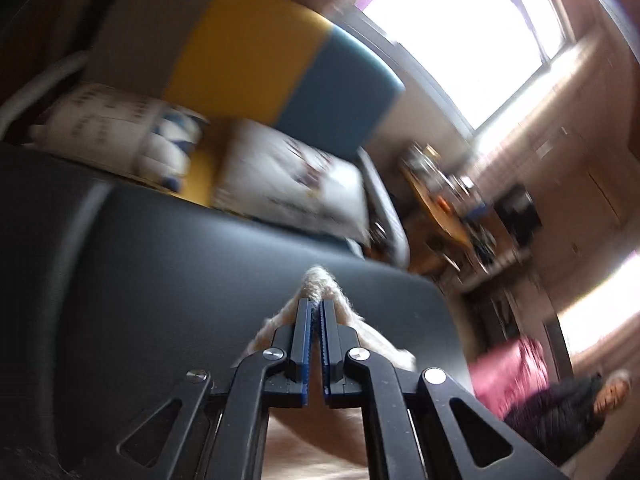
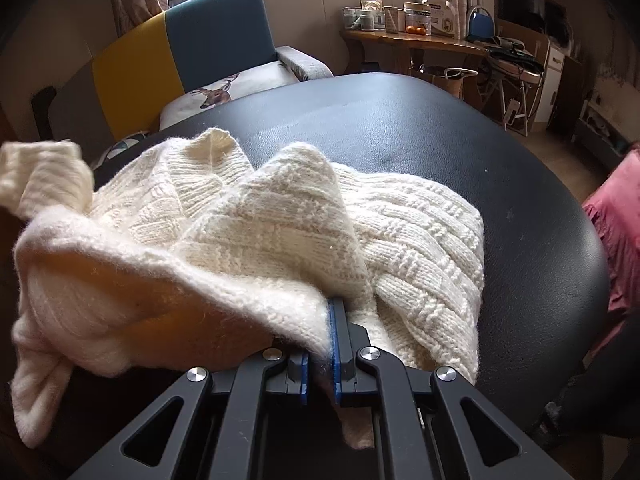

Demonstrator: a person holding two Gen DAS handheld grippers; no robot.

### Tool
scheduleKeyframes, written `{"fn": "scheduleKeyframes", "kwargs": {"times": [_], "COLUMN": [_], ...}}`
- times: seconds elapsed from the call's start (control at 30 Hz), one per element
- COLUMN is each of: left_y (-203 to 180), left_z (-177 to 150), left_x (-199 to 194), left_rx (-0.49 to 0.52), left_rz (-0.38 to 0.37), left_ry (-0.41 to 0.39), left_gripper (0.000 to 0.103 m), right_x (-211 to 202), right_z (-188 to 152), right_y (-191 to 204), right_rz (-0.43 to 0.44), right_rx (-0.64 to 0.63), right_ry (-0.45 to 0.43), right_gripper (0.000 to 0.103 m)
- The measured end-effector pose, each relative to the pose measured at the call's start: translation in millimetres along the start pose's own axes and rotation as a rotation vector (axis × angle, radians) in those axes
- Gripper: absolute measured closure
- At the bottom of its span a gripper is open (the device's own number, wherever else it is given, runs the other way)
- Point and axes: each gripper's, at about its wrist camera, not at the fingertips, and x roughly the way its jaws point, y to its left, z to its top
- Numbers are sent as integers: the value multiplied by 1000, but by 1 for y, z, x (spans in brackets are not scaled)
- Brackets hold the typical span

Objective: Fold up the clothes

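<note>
Both tongs pinched on cream chunky-knit sweater (image 2: pixel 280 232) heaped mid-frame on black padded leatherette table (image 2: pixel 440 128): left gripper (image 1: pixel 316 312), right gripper (image 2: pixel 326 320); best lifted evenly, spread taut, laid flat before folding.

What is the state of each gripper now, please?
Left gripper: closed on a fold of the cream sweater.
Right gripper: closed on the cream sweater, above the black table.

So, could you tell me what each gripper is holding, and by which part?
Both grip the cream knitted sweater: left gripper on a bunched fold, right gripper on its near edge.
</note>
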Motion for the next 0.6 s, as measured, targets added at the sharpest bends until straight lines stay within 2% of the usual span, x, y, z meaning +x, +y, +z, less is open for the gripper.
{"fn": "scheduleKeyframes", "kwargs": {"times": [0.17, 0.37, 0.43, 0.47, 0.6], "left_y": [87, 203, 234, 244, 252], "left_z": [11, -12, -25, -31, -55], "left_x": [-50, -96, -108, -110, -103], "left_rx": [-126, -347, -397, -398, -324], "left_rz": [57, 143, 159, 167, 173], "left_ry": [-130, -192, -194, -166, -56], "left_gripper": [100, 103, 103, 103, 103], "right_x": [4, 17, 26, 32, 59], "right_z": [7, 23, 34, 40, 70], "right_y": [3, 24, 32, 37, 69], "right_rz": [16, -12, -4, 5, 7], "right_rx": [-6, -83, -97, -101, -170], "right_ry": [10, 38, 51, 57, 67], "right_gripper": [96, 96, 96, 96, 96]}}
